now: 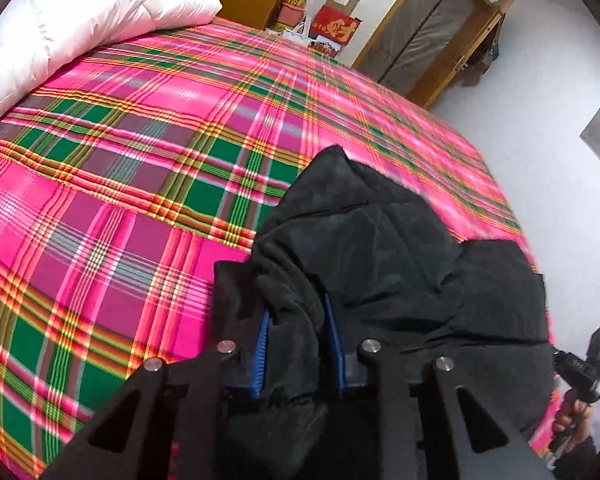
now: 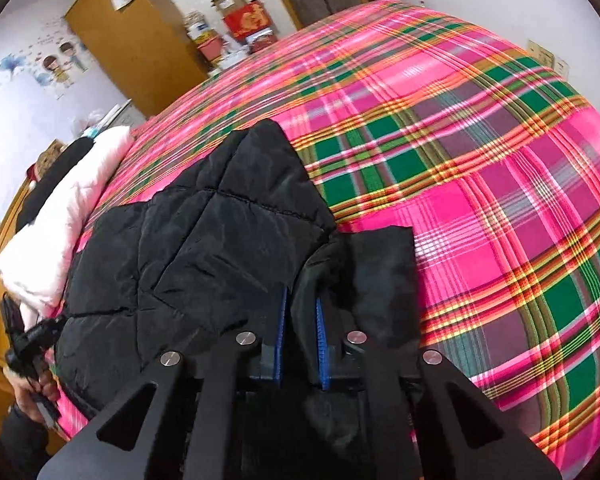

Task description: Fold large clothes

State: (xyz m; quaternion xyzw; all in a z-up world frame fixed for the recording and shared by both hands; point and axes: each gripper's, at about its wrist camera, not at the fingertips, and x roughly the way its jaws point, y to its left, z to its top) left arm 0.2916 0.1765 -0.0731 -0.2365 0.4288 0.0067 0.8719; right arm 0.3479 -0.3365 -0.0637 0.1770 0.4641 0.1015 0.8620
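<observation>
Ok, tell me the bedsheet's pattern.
Pink plaid bedsheet with green squares and yellow-orange stripes, best in the right wrist view.

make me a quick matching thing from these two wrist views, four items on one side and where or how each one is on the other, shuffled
Things:
1. black padded jacket
2. white quilt
3. plaid bedspread
4. red box

Places or states:
A. bundled at one end of the bed
B. on the floor beyond the bed's far edge
C. clamped by both the left gripper and the right gripper
D. spread flat across the bed

Pairs: 1-C, 2-A, 3-D, 4-B
</observation>
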